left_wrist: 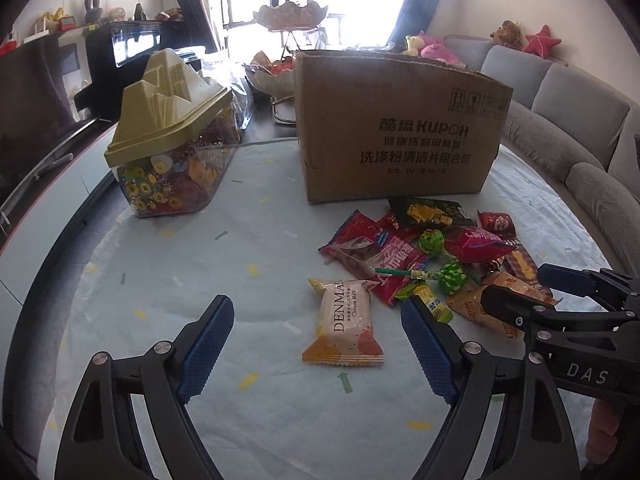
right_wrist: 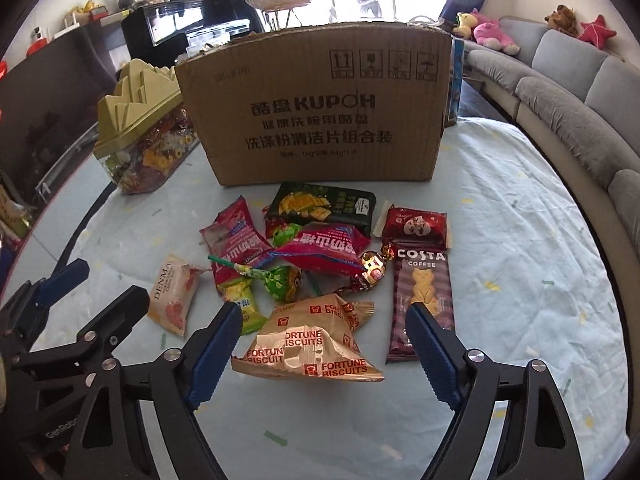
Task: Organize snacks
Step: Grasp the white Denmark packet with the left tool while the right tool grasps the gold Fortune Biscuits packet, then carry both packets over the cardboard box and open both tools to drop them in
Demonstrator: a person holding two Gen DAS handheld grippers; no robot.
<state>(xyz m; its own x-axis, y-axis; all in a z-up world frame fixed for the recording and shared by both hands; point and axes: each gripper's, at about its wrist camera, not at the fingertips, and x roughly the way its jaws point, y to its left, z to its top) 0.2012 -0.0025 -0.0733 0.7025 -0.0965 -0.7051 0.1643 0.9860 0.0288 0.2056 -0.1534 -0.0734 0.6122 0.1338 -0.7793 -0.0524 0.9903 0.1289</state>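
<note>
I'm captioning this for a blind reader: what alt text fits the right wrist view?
The open right gripper hovers over a Fortune Biscuits packet at the near edge of a snack pile on a pale tablecloth. Behind the pile stands a cardboard box; the left gripper shows at left.
</note>
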